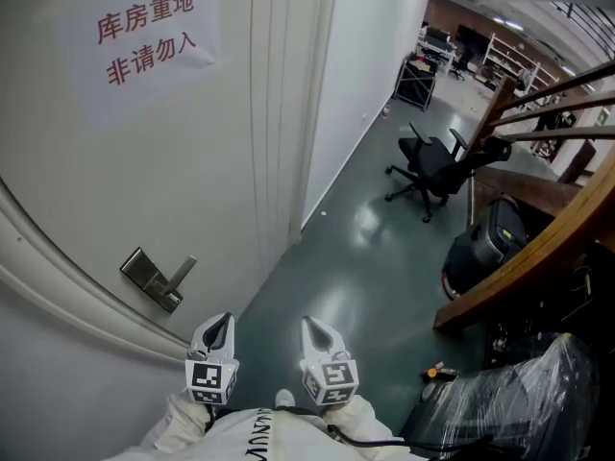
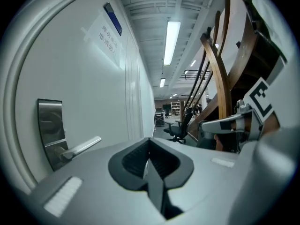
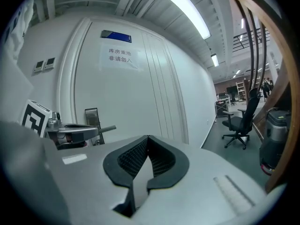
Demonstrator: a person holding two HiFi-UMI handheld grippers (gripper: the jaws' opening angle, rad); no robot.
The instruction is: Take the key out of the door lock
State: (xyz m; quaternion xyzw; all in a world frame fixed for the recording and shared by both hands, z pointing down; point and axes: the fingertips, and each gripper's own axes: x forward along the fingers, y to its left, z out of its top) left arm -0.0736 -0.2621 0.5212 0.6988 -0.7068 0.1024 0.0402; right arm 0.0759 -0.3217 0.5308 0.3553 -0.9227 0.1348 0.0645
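Left gripper point(image 1: 220, 323) and right gripper point(image 1: 312, 327), side by side, both clenched and empty. Lock plate point(image 1: 142, 268) with lever handle point(image 1: 180, 274) near, ahead-left of the left gripper, apart from it; key too small to discern. Office chair point(image 1: 432, 166) well ahead-right of the right gripper.

White sleeves point(image 1: 178, 423), grey black-padded left tongs point(image 1: 222, 321) and right tongs point(image 1: 310, 324).

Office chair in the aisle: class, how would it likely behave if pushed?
The office chair would probably roll, since its star base sits on a smooth, glossy floor. Pushed high on the backrest, it might swivel or tip.
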